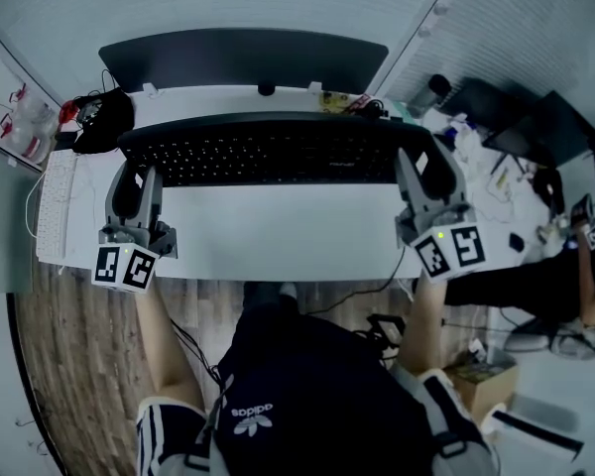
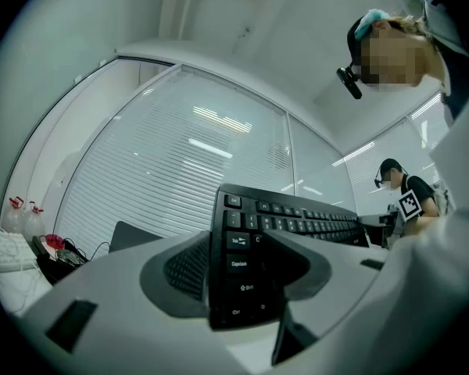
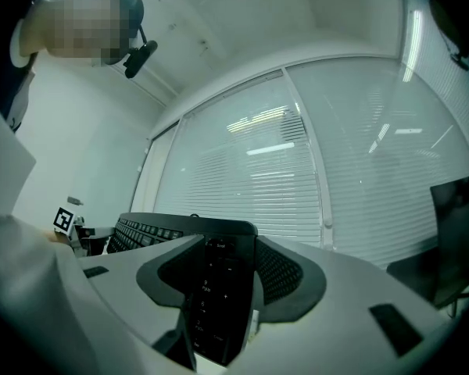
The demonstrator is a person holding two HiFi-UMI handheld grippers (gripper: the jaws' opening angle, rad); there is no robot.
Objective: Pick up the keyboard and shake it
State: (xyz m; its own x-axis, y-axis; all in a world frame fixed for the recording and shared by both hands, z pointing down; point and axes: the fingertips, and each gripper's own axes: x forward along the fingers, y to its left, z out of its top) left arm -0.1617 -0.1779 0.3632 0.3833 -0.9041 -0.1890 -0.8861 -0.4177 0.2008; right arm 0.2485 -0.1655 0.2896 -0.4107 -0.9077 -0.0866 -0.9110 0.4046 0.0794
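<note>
I find the desk (image 1: 278, 241) bare along its front edge, free for passage in front of the black keyboard (image 1: 268, 152), whose ends fill my left gripper (image 1: 134, 172) and right gripper (image 1: 426, 162). The monitor (image 1: 243, 58) walls the back edge. A white keyboard (image 1: 55, 206) lines the left edge, dark cabled gear (image 1: 104, 117) blocks the back left corner, and clutter (image 1: 456, 132) blocks the back right.

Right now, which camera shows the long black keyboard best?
The head view: the long black keyboard appears whole, held at its ends by the left gripper and right gripper. The left gripper view shows mostly its Tab-and-Shift end between the jaws; the right gripper view, mostly its number-pad end.
</note>
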